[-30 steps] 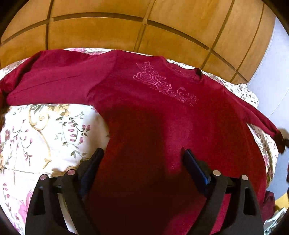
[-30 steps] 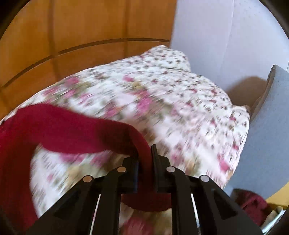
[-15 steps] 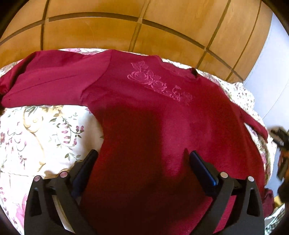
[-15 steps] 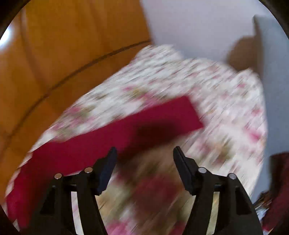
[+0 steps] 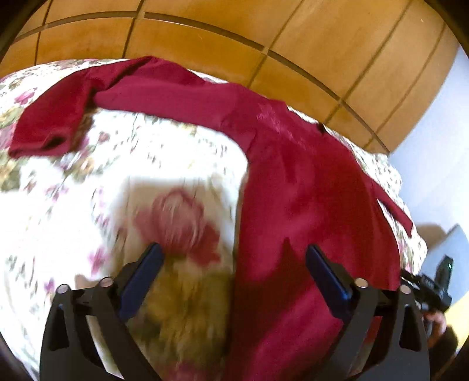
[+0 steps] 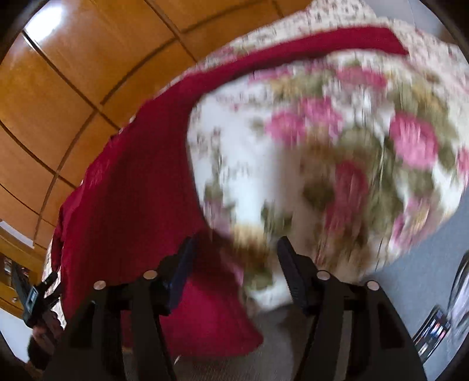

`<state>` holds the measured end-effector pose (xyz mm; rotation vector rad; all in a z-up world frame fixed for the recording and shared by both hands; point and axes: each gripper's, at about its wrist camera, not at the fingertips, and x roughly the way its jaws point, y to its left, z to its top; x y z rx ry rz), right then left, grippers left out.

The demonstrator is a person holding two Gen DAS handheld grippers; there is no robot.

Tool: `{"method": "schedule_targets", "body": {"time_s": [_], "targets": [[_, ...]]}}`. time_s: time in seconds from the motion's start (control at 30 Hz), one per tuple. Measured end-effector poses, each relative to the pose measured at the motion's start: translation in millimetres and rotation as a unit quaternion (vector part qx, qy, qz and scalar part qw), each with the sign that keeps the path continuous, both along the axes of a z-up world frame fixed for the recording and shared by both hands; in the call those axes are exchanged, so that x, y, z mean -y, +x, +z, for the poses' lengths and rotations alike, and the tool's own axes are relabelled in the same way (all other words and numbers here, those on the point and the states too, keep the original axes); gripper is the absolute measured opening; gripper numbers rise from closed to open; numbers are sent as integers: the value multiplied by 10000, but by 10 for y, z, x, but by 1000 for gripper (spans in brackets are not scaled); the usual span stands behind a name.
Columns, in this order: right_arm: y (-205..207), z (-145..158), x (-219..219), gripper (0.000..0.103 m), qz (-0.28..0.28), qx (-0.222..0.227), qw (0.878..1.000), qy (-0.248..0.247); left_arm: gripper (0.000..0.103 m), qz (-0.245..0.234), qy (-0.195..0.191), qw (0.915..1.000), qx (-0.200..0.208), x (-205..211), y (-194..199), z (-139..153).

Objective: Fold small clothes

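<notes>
- The bed (image 5: 73, 187), under a floral cover, carries the dark red top (image 5: 307, 187) spread flat, one sleeve (image 5: 52, 123) doubled back.
- Judged step: between folds; next calls for pinching a hem corner or sleeve.
- Left hand-held gripper (image 5: 234, 263) hovers spread, empty, straddling the top's side edge.
- Right hand-held gripper (image 6: 234, 258) likewise spread, near the hem.

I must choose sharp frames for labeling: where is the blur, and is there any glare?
Left wrist view: bedspread near the left gripper is smeared, red shirt fairly sharp. Right wrist view: bedspread and shirt both smeared, bright glare on the wood panel.
</notes>
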<state>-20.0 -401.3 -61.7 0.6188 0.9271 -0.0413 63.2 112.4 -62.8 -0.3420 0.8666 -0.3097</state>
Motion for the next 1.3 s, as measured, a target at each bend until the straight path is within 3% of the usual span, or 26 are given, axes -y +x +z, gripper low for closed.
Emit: {"method": "schedule_targets", "body": {"time_s": [0.07, 0.13, 0.2, 0.23, 0.27, 0.3, 0.33, 0.37, 0.4, 0.47, 0.53, 0.6, 0.7, 0.77, 0.8, 0.83, 0.87, 0.9, 0.97, 1.07, 1.17, 1.3], "targets": [[-62, -54, -59, 69, 99, -48, 9998, 180, 89, -121, 17, 9999, 14, -6, -115, 17], [-95, -142, -118, 68, 233, -120, 9979, 591, 83, -239, -65, 9997, -89, 34, -190, 0], [-101, -218, -203, 56, 418, -233, 9954, 825, 73, -274, -45, 9995, -172, 75, -251, -14], [-90, -258, -283, 38, 547, -328, 9949, 777, 68, -278, 36, 9994, -181, 98, -275, -19], [-88, -257, -322, 18, 627, -384, 9951, 664, 57, -306, 167, 9992, -189, 123, -301, -22], [-83, -242, -356, 10, 710, -389, 9949, 595, 33, -300, 370, 9987, -191, 158, -318, -16], [-77, -170, -347, 9, 731, -314, 9950, 598, 25, -316, 411, 9983, -258, 165, -316, -9], [-95, -75, -315, 9, 662, -202, 9960, 565, 6, -383, 272, 9983, -348, 151, -317, -6], [-126, 49, -261, 8, 586, -36, 9967, 553, 3, -406, 108, 9978, -507, 118, -336, 25], [-182, 224, -161, 8, 457, 238, 9973, 526, 3, -559, -151, 9964, -626, 107, -399, 98], [-244, 328, -73, 8, 365, 243, 9985, 332, 3, -684, -42, 9957, -627, 166, -475, 114], [-260, 229, -49, 8, 312, 15, 9992, 236, 3, -828, 158, 9943, -653, 243, -524, 68], [-244, -159, -105, 9, 340, -575, 9974, 271, 3, -810, 263, 9935, -761, 257, -479, -20], [-238, -225, -191, 16, 337, -608, 9976, 12, 7, -821, 211, 9936, -741, 240, -461, -4], [-222, -199, -227, 22, 367, -600, 9974, -164, 20, -806, 163, 9940, -727, 216, -454, 21], [-211, -116, -258, 36, 356, -580, 9966, -473, 29, -768, 98, 9946, -691, 168, -446, 53], [-216, 0, -274, 48, 303, -430, 9956, -775, 51, -718, 31, 9955, -611, 120, -458, 88], [-234, 91, -288, 49, 235, -280, 9945, -979, 65, -536, 7, 9977, -409, 37, -462, 153], [-249, 349, -296, 53, 26, 131, 9905, -1371, 67, -209, 109, 9997, -111, -88, -435, 253], [-211, 644, -350, 62, -110, 726, 9852, -1547, 67, 276, 506, 9983, 122, -289, -250, 349], [-67, 701, -535, 65, 80, 882, 9819, -1675, 72, 940, 962, 9901, 399, -529, -19, 408], [296, 621, -852, 65, 451, 835, 9803, -1734, 77, 1449, 1937, 9675, 732, -727, 396, 397]]}}
